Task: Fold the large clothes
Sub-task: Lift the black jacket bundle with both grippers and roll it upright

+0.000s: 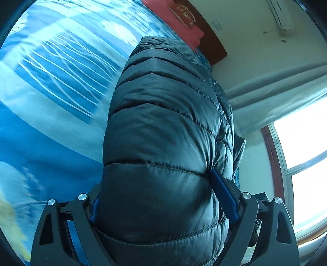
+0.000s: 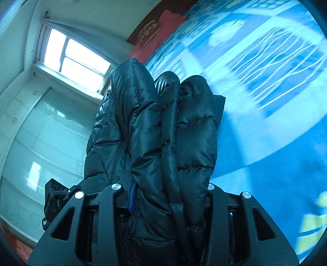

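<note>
The left gripper [image 1: 163,196] and right gripper [image 2: 169,194] each clamp folds of the dark puffer jacket [image 1: 163,126] bulging between their jaws above the blue bedspread [image 1: 51,81].

Blue patterned bedsheet [image 1: 51,86], red pillow [image 1: 175,22], wooden headboard [image 1: 212,41], window [image 2: 71,59], air conditioner [image 1: 281,14].

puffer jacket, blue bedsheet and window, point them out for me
puffer jacket [image 1: 163,143], left wrist view, on a quilted panel in the middle
blue bedsheet [image 1: 51,81], left wrist view, on the white-lined pattern
window [image 2: 71,55], right wrist view, on the bright panes
</note>
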A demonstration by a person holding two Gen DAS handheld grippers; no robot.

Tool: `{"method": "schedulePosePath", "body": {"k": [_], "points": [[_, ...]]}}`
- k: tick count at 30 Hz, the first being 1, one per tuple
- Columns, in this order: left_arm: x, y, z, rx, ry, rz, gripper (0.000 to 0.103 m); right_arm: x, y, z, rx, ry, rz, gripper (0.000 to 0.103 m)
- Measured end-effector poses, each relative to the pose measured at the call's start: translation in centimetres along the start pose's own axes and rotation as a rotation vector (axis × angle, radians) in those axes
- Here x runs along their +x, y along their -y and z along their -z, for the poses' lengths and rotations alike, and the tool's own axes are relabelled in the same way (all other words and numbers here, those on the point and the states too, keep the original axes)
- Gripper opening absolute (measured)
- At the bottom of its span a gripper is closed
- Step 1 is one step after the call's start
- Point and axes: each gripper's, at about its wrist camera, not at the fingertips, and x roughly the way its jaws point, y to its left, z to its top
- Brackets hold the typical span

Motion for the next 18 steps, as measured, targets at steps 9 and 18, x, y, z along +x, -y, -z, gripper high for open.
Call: {"method": "schedulePosePath", "body": {"k": [9,18], "points": [[0.9,-4.0,0.3,-0.056,0.017,-0.033,0.086,2.3,-0.5,0.6,-0.001,-0.027,-0.001,0.038],[1.0,-3.7,0.1,-0.031,0.024,-0.049,0.086,3.1,0.7,-0.1,0.029,-0.028,-0.015,0.040]]}}
